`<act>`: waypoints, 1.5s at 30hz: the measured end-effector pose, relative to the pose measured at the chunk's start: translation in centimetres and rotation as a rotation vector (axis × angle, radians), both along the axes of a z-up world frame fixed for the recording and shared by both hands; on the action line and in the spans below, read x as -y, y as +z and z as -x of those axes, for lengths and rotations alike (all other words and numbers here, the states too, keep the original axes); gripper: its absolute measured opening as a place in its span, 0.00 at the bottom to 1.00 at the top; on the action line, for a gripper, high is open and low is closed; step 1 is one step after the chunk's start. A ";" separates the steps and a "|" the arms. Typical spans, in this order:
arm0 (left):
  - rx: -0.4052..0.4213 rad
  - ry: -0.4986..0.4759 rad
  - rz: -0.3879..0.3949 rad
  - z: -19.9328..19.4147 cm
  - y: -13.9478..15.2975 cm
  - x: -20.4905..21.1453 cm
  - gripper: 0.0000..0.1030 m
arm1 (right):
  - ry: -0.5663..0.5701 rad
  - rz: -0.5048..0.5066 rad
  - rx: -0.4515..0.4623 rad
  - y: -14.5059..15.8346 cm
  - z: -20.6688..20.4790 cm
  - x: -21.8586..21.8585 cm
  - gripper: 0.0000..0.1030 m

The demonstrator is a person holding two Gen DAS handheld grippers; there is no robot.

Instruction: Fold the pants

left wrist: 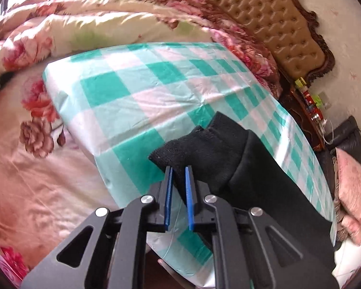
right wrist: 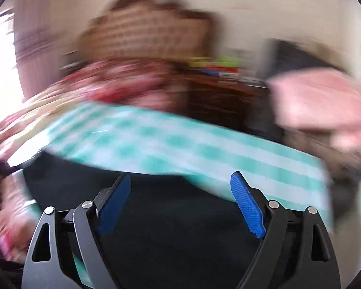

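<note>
Left gripper clamps one black pants cuff at 6 o'clock on one checked cloth; right gripper gapes wide, empty, above the pants.

Pants lying at lower right on cloth spread mid-frame over bed, quilt heaped upper left, headboard upper right.

Left gripper: pointed steeply downward, blue pads drawn nearly together, nipping a fold of black ribbed cuff. Right gripper: jaws spread wide, blue pads apart, nothing pressed between them.
</note>
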State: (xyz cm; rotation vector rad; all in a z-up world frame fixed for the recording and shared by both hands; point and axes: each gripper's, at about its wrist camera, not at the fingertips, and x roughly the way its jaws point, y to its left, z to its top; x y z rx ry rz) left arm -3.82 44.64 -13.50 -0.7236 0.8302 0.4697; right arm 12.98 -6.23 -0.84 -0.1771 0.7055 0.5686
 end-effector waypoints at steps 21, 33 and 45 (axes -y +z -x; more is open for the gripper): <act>-0.069 -0.053 -0.134 -3.7 -0.7 0.2 0.11 | 0.258 0.188 -0.229 -16.9 -7.7 -29.5 0.54; -0.036 -0.300 -0.452 -10.6 1.3 6.0 0.61 | 0.208 0.180 -0.220 -17.3 -8.0 -29.0 0.66; -0.140 -0.297 -0.335 -15.2 -2.7 4.0 0.49 | 0.219 0.119 -0.233 -15.3 -6.5 -28.2 0.86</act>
